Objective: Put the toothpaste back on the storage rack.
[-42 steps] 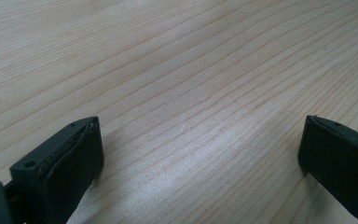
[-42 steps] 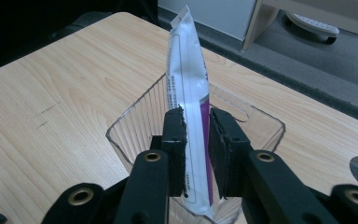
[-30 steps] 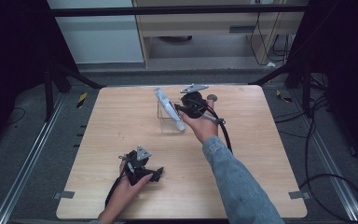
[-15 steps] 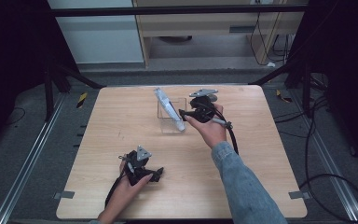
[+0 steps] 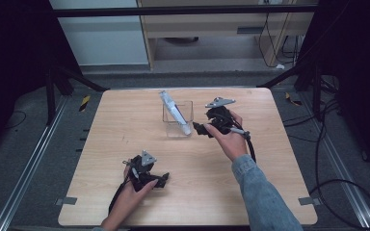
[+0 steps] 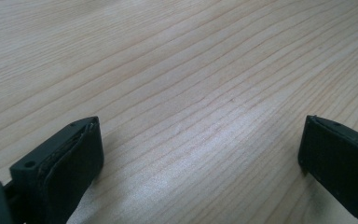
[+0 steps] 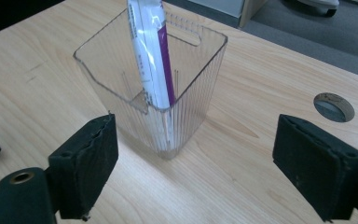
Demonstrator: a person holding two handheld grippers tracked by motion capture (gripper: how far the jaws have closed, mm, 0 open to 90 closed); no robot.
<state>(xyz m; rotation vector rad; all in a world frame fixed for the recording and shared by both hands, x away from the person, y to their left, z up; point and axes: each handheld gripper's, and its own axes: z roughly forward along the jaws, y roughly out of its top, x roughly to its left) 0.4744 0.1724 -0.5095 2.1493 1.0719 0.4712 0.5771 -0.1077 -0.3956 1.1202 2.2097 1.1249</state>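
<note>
A clear ribbed plastic container [image 5: 179, 121] stands upright at the table's back middle. A white and purple tube [image 5: 174, 110] leans in it, with its top tilted to the back left. My right gripper [image 5: 198, 129] hovers just right of the container and points at it. Its jaws have just been opening and stand wide apart with nothing between them. In the right gripper view the container [image 7: 186, 88] and the tube [image 7: 150, 60] lie just ahead of the right gripper [image 7: 193, 158]. My left gripper [image 5: 162, 179] rests low at the front left, open; the left gripper [image 6: 200, 154] has bare wood between its jaws.
The light wooden table [image 5: 125, 120] has a round cable hole [image 7: 333, 106] near its back edge, beyond the container. Dark floor, metal frame legs and cables [image 5: 347, 192] surround the table, and a cabinet stands behind it.
My right gripper has drawn back from the container toward the right and front, and its jaws have spread. The tube stays leaning in the container. The left gripper has not moved.
</note>
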